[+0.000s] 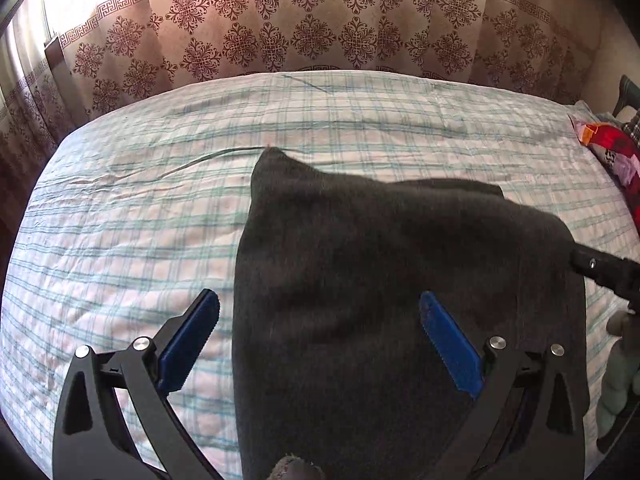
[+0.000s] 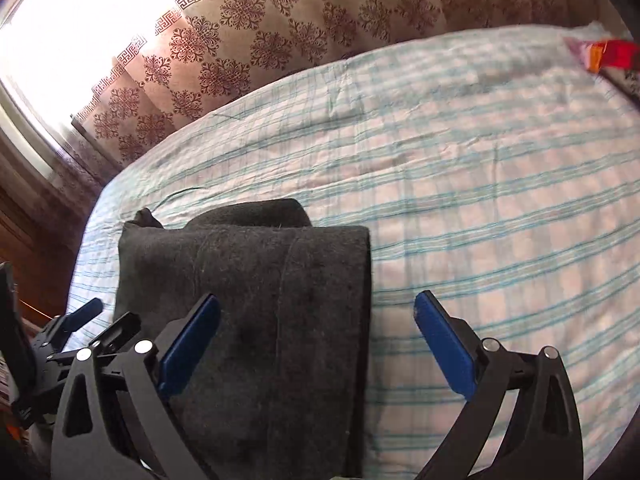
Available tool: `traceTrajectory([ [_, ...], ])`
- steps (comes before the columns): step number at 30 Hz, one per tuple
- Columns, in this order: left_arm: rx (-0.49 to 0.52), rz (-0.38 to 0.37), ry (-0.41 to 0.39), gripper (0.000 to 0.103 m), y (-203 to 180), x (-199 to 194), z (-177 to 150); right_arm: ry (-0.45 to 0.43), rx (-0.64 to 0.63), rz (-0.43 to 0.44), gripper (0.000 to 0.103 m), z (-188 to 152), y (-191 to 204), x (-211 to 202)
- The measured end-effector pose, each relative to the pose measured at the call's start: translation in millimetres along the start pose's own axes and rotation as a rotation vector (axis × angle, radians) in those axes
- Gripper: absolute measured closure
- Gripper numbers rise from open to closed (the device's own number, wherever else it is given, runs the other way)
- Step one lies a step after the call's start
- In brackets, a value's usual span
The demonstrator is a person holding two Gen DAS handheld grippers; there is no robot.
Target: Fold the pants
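Dark grey pants (image 1: 380, 280) lie folded in a stacked bundle on the bed, also in the right wrist view (image 2: 260, 300). My left gripper (image 1: 320, 312) is open and empty, straddling the bundle's left edge just above it. My right gripper (image 2: 316, 312) is open and empty, straddling the bundle's right edge. A lower layer of the pants sticks out at the far end. The right gripper's body shows at the right edge of the left wrist view (image 1: 608, 268). The left gripper shows at the left edge of the right wrist view (image 2: 72, 332).
The bed has a white and teal checked sheet (image 1: 140, 240), seen also in the right wrist view (image 2: 500, 200). A patterned brown curtain (image 1: 320, 20) hangs behind it. A red patterned pillow (image 1: 616, 152) lies at the right. A bright window (image 2: 80, 20) is at the left.
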State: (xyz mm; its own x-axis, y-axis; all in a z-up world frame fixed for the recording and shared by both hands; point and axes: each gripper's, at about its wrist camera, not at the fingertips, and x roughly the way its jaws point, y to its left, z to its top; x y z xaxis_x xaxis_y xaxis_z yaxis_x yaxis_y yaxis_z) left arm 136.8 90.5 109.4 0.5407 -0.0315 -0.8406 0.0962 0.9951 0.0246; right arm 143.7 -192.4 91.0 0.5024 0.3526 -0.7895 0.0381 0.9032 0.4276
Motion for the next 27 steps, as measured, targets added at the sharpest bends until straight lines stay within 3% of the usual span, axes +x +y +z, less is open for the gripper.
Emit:
traceTrajectory([
  [6, -0.076, -0.051, 0.067, 0.002, 8.7, 48.4, 41.5, 0.070, 0.004, 0.207, 0.052, 13.6, 1.4, 40.2],
  [9, -0.136, -0.061, 0.074, 0.002, 17.4, 59.3, 42.6, 0.023, -0.089, 0.177, 0.060, 21.2, 20.8, 34.1],
  [13, -0.181, 0.018, -0.008, 0.002, 23.3, 50.8, 34.2, -0.104, -0.302, 0.086, 0.072, 29.6, 67.4, 12.5],
  [17, -0.197, 0.029, -0.020, 0.002, 25.6, 61.1, 32.9, -0.093, -0.306, 0.037, 0.072, 38.4, 56.9, 46.7],
  [19, -0.204, 0.016, -0.020, 0.002, 23.5, 70.0, 32.3, -0.097, -0.280, 0.063, 0.072, 36.2, 40.1, 57.6],
  [24, -0.200, -0.011, -0.015, 0.002, 22.4, 72.5, 31.9, -0.088, -0.209, 0.104, 0.064, 33.2, 23.6, 50.2],
  [27, -0.207, -0.026, -0.009, 0.002, 27.5, 67.9, 31.1, -0.181, -0.284, 0.009, 0.057, 25.6, 46.0, 8.1],
])
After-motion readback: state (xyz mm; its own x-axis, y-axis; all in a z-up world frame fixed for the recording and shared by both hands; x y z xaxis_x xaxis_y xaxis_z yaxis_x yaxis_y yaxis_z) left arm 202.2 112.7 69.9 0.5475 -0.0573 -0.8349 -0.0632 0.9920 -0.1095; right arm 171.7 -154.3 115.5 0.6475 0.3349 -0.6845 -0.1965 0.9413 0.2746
